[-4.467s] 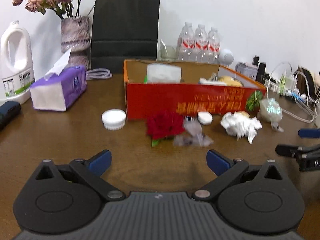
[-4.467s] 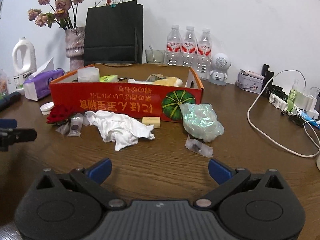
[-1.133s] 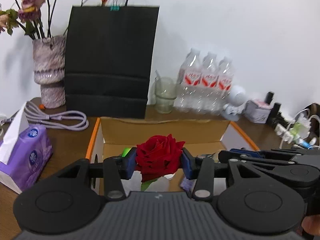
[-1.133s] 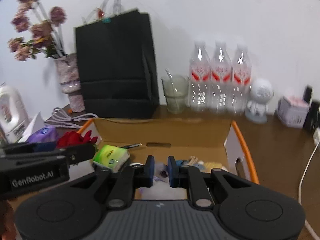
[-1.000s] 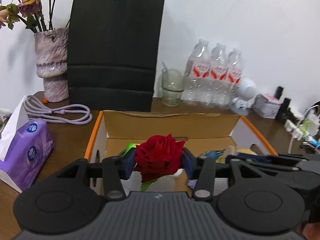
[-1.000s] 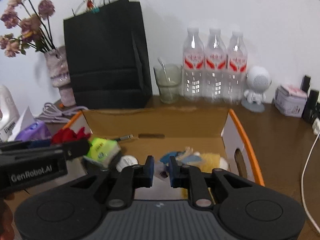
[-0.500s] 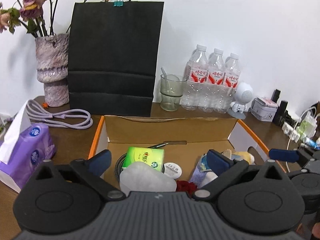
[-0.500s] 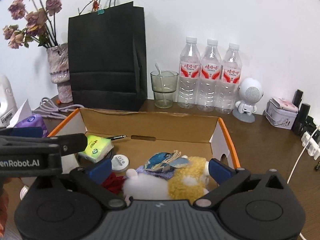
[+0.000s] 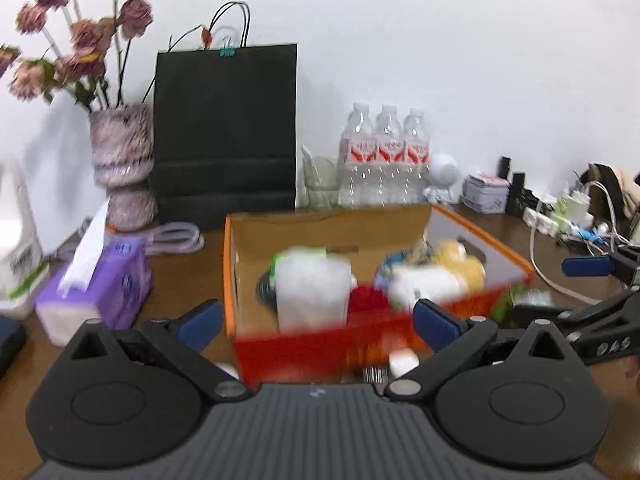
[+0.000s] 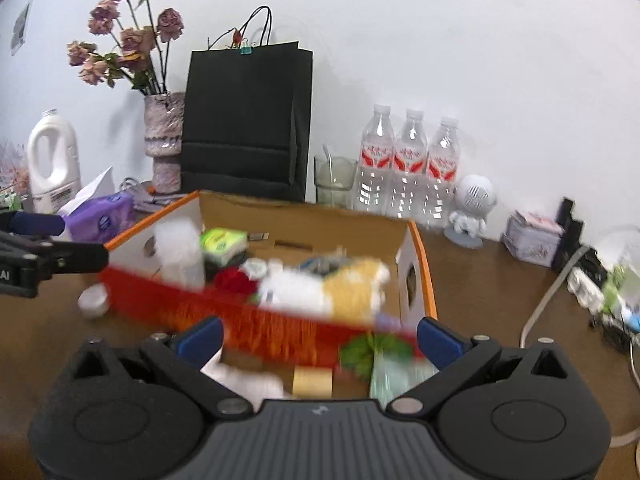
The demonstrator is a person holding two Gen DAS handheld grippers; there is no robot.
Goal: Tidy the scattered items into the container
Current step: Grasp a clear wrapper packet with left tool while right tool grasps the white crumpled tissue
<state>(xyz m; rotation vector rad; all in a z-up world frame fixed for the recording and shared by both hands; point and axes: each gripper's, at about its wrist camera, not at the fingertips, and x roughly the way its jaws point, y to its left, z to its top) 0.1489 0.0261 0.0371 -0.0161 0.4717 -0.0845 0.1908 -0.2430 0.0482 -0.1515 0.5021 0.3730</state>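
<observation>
Low in the middle of both views, our left gripper (image 9: 316, 322) and right gripper (image 10: 318, 336) now gape empty, since we dropped the red rose (image 9: 366, 300) into the orange box (image 9: 480, 236), so more scattered things wait.

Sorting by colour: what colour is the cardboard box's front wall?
Red-orange, clearest in the left wrist view.

"AI" in white on the left gripper (image 10: 28, 264), seen from the right wrist, printing on the red box (image 10: 256, 328) too blurred to read, bottle labels (image 10: 412, 162) too small
</observation>
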